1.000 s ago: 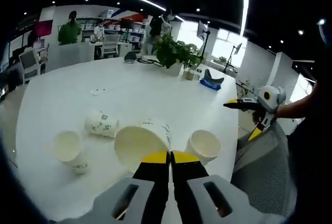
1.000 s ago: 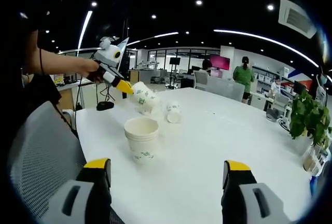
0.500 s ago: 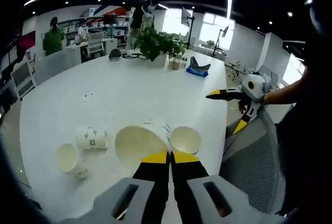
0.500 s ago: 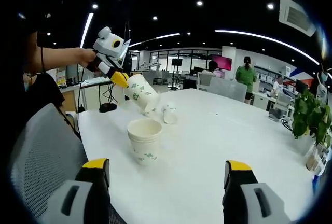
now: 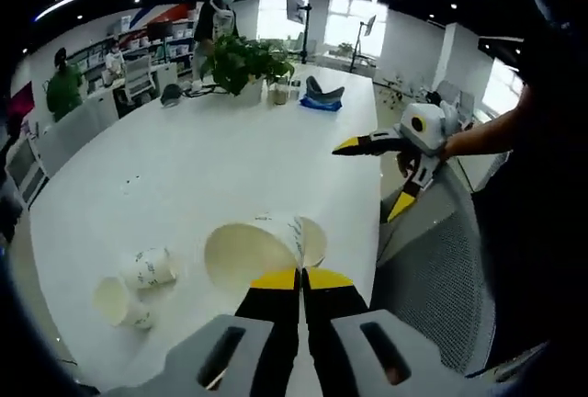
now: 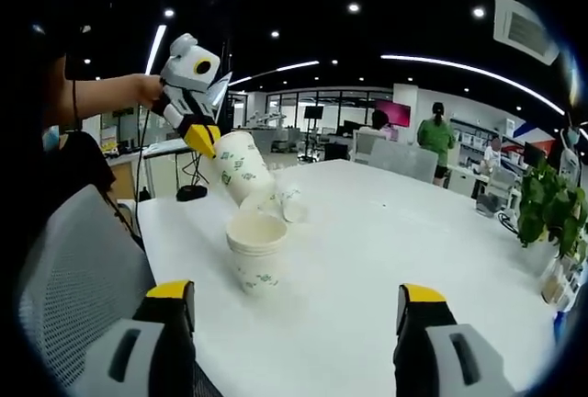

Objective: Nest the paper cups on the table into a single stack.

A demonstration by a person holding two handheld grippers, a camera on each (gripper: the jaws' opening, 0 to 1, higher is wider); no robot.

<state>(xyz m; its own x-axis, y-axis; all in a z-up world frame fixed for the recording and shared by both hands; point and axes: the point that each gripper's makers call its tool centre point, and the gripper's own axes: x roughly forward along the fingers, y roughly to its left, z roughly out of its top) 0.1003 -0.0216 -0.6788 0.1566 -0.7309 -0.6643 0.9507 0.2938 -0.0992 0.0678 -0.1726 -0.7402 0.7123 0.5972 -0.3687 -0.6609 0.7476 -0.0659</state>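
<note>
Right gripper view: left gripper (image 6: pixel 200 138) pinches tilted cup (image 6: pixel 241 169) (mouth upward); right jaws apart.

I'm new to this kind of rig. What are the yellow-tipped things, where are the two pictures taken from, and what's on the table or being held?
No robot here: a person holds a two-jaw gripper in each hand, with a fisheye camera riding on each. In the left gripper view, the left gripper is shut on the rim of a paper cup. The right gripper view shows that cup tilted above the stack of cups standing on the white table. The right gripper is open, holding nothing. Two loose cups lie farther along the table, with a potted plant at the far end.
</note>
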